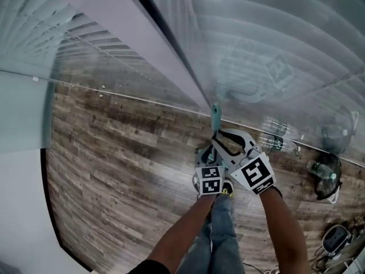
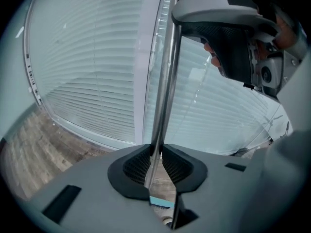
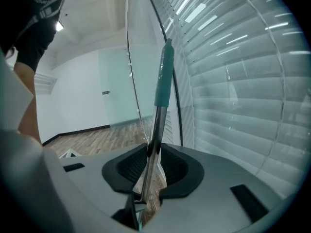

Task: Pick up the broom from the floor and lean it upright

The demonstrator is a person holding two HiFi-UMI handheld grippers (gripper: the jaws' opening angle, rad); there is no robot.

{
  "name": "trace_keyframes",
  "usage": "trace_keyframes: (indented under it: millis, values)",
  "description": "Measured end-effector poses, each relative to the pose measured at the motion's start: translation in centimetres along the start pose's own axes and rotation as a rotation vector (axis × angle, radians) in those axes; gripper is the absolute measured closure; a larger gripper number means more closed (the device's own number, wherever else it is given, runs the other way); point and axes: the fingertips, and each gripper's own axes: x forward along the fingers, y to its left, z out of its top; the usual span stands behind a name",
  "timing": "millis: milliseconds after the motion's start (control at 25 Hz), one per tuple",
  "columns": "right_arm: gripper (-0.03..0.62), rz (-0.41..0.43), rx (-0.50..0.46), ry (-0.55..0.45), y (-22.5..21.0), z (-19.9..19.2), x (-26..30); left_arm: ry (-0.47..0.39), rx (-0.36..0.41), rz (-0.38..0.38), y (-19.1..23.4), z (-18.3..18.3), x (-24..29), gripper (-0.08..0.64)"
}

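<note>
Blind-backed glass wall (image 1: 256,50): left gripper (image 2: 155,163) and right gripper (image 3: 153,161) clamp silver teal-gripped broom pole (image 3: 156,125); once leaned, it could slide on smooth glass.

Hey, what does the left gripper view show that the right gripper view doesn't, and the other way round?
Only the left gripper view: the right gripper, clamped higher up the broom handle.
Only the right gripper view: the handle's teal grip at its top end, plus a glass partition and a white wall beyond it.
Both: the bare metal handle pinched between that view's own jaws, slatted blinds behind glass, and wood-plank floor.
</note>
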Motion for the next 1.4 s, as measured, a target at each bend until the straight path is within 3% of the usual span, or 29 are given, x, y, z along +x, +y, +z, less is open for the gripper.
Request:
trace_keyframes:
  millis: [160, 320, 400, 640, 960, 1120, 1280, 1400]
  values:
    - [0.5, 0.018, -0.009, -0.007, 0.5, 0.2, 0.0, 0.001, 0.001, 0.055, 0.9, 0.0, -0.4, 0.469]
    - [0.528, -0.035, -0.079, 0.093, -0.7, -2.1, 0.7, -0.005, -0.034, 0.106, 2.7, -0.1, 0.3, 0.469]
    - [0.532, -0.053, -0.071, 0.114, -1.3, -3.3, 0.3, 0.014, -0.029, 0.088, 2.7, -0.4, 0.7, 0.469]
    - [0.532, -0.052, 0.007, 0.037, -1.1, -2.1, -0.2, -0.002, 0.091, 0.03, 1.3, 0.7, 0.7, 0.471]
    - [0.531, -0.059, -0.011, 0.008, 0.0, -1.0, -0.3, 0.055, 0.178, -0.053, -0.2, 0.9, 2.1, 0.469]
    - [0.532, -0.066, -0.01, 0.012, 0.3, -1.0, -0.3, 0.059, 0.182, -0.067, -0.2, 1.1, 2.0, 0.469]
    - [0.531, -0.07, -0.003, -0.002, 0.2, -0.7, -0.3, 0.068, 0.252, -0.082, -0.5, 0.9, 2.3, 0.469]
    - [0.531, -0.082, 0.004, -0.007, -0.1, -0.7, -0.6, 0.063, 0.257, -0.096, -0.7, 0.7, 2.1, 0.453]
